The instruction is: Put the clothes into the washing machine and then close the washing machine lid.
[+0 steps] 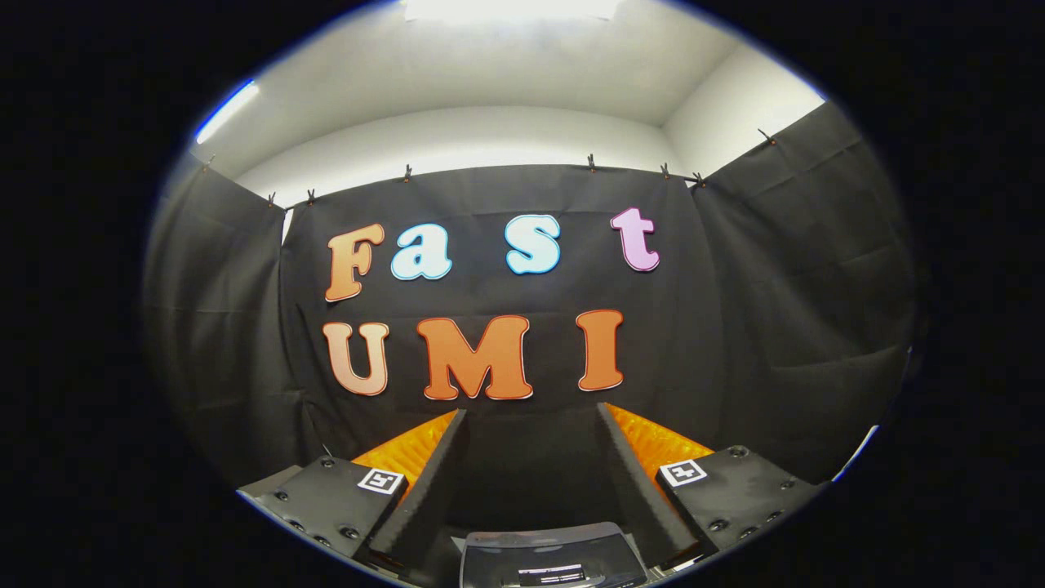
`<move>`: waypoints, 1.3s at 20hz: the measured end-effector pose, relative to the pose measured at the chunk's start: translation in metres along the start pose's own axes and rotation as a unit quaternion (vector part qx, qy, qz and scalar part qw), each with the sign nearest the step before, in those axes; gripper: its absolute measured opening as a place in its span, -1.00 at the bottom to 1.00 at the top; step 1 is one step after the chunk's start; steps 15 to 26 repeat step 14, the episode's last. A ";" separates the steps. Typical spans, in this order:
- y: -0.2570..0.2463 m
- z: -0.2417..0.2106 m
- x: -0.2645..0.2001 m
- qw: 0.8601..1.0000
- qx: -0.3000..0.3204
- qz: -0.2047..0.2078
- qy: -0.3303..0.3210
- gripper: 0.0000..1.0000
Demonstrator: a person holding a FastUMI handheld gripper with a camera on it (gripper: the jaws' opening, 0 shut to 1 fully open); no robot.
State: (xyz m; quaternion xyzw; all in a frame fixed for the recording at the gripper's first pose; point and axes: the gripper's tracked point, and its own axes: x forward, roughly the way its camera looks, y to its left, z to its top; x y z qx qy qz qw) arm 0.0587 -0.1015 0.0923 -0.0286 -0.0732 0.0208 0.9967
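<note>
My gripper (531,425) is held up and level, facing the booth's black cloth wall (735,327). Its two fingers (445,465) stand wide apart, open, with nothing between them. Past the fingertips there is just the cloth wall.
The black cloth wall wraps around the front and both sides. Above it run a white wall (457,139) and ceiling with a bright light panel (506,8). A narrow gap in the cloth (286,224) shows at the left corner.
</note>
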 end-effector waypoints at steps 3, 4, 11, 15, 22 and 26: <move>-0.004 0.001 -0.004 1.000 0.002 -0.004 0.001 0.96; -0.006 0.001 -0.006 1.000 0.001 -0.006 0.001 0.96; -0.013 0.009 -0.015 1.000 -0.001 -0.017 -0.004 0.96; -0.014 0.012 -0.019 1.000 -0.004 -0.020 -0.005 0.96; -0.014 0.012 -0.019 1.000 -0.004 -0.020 -0.005 0.96; -0.014 0.012 -0.019 1.000 -0.004 -0.020 -0.005 0.96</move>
